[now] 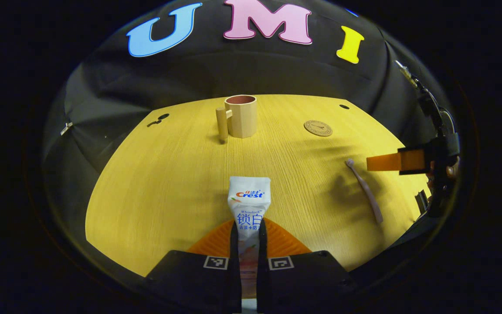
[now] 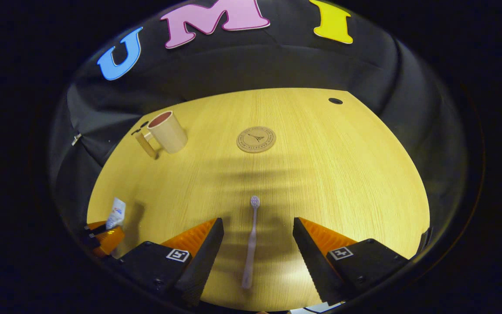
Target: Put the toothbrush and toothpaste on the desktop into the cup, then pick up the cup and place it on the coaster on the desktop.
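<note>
A white toothpaste tube (image 1: 248, 200) sticks forward from my left gripper (image 1: 248, 226), whose fingers are shut on its lower part. The same tube (image 2: 116, 213) and left gripper (image 2: 103, 237) appear at the far left of the right gripper view, above the table's near corner. A pale toothbrush (image 2: 251, 240) lies flat on the table, bristles pointing away, between the fingers of my open right gripper (image 2: 257, 224), which touch nothing. In the left gripper view, the toothbrush (image 1: 365, 190) lies below the right gripper (image 1: 381, 162). A beige cup (image 1: 241, 116) (image 2: 168, 131) with a side handle stands upright at the back. The round coaster (image 1: 318, 128) (image 2: 256, 139) lies to its right.
The yellow wooden table (image 1: 168, 183) has a small dark hole (image 1: 344, 106) at its back right and another (image 1: 163, 116) at its back left. Black cloth walls close in behind and at both sides. A hand (image 1: 445, 168) holds the right gripper at the table's right edge.
</note>
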A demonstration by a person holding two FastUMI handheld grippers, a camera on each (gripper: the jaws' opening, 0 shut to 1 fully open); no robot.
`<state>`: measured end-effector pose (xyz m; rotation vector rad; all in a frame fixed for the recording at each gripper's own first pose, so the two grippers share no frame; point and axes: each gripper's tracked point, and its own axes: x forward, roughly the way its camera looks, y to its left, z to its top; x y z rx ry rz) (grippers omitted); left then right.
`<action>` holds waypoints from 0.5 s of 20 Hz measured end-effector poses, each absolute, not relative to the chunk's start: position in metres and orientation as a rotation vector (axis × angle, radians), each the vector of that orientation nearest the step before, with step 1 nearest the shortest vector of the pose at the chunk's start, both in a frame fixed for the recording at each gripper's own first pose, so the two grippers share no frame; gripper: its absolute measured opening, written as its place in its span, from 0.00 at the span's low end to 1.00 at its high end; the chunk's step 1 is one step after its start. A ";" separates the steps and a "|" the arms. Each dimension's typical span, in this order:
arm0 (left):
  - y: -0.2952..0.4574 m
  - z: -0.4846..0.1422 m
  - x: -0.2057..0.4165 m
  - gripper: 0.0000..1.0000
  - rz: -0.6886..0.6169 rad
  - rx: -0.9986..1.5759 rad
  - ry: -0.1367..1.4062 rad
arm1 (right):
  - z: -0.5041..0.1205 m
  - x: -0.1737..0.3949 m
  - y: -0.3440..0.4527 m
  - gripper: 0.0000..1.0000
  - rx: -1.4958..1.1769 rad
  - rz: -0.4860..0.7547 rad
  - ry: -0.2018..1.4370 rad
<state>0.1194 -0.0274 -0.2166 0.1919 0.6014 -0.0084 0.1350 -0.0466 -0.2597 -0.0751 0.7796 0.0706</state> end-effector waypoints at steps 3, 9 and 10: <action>-0.025 -0.211 0.112 0.19 0.007 0.181 0.597 | -0.277 0.129 -0.049 0.99 -0.103 0.050 0.821; -0.020 -0.207 0.109 0.19 0.004 0.187 0.598 | -0.309 0.122 -0.052 0.99 -0.129 0.031 0.900; -0.019 -0.207 0.108 0.19 0.002 0.192 0.600 | -0.305 0.127 -0.053 0.99 -0.136 0.031 0.871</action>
